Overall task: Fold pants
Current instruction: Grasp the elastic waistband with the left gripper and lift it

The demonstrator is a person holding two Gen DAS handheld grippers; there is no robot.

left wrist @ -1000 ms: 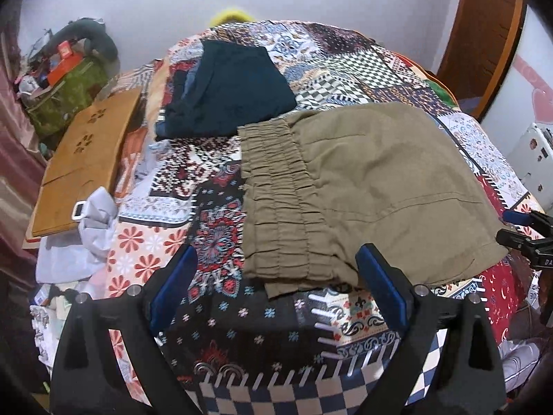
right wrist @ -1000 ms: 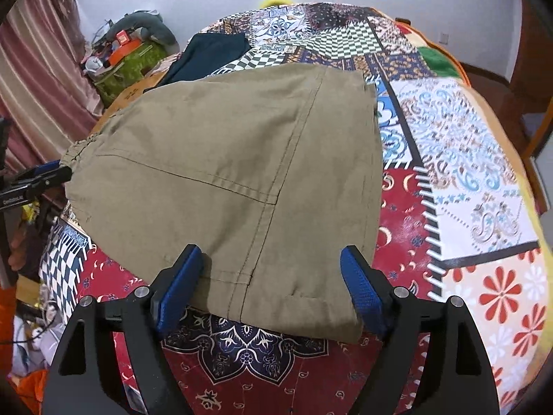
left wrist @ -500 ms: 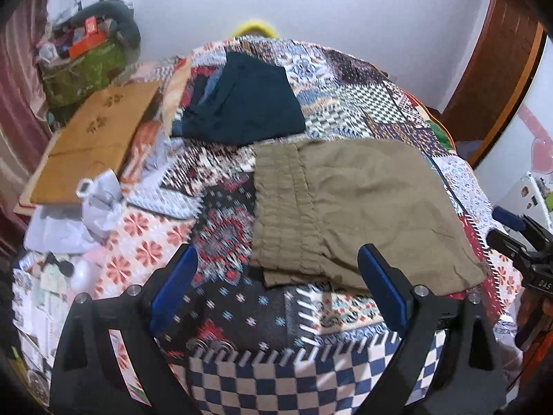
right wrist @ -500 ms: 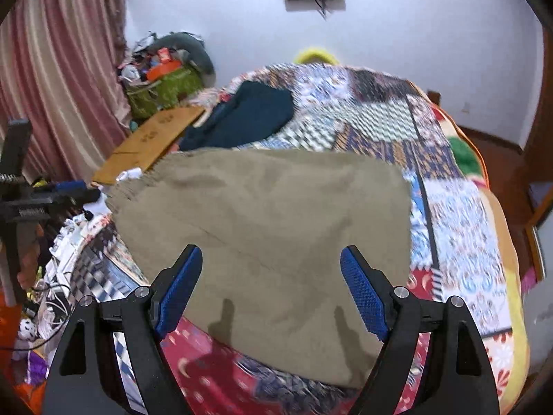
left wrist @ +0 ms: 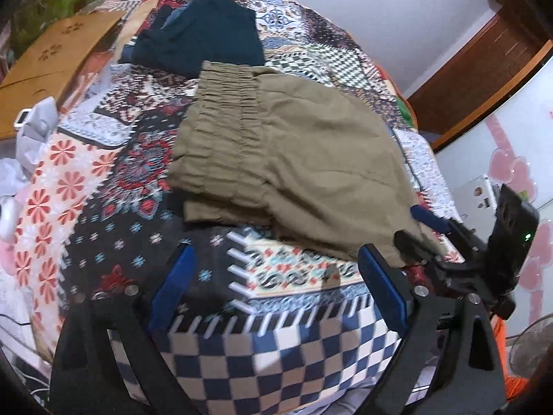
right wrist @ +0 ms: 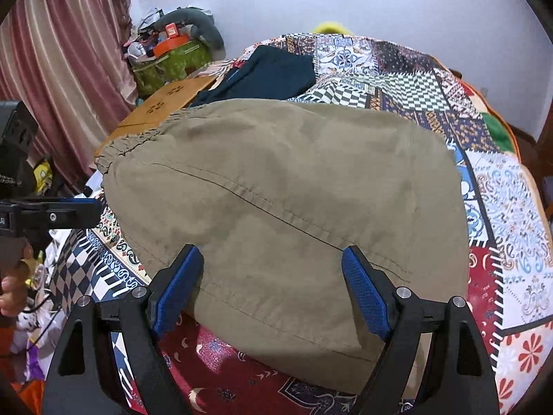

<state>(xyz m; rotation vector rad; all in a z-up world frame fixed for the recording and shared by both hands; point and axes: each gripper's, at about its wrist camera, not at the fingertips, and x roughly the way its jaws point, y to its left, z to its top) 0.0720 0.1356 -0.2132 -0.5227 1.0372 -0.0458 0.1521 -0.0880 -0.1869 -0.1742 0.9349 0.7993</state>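
2 spread claws (left wrist: pixel 273 269) (right wrist: pixel 273 273), folded pants (right wrist: pixel 293 207)

Pants (left wrist: pixel 293 159) lie flat on the quilt (left wrist: pixel 276 356), waistband to the left. Behind them lies a folded garment (left wrist: pixel 207 38); a board (left wrist: pixel 58 55) sits off the quilt's left edge, a bag (right wrist: pixel 172 62) behind it.

light: we see even indoor light, fairly bright, source out of frame
shadows: soft; faint one on the quilt (left wrist: pixel 311 276) just before the left gripper (left wrist: pixel 276 276)
glare: we spot none
blur: left view smeared, checks near bottom worst; right view sharper, pants (right wrist: pixel 293 200) seam crisp
distortion: strong fisheye bulge, both
edges: black vignette in corners
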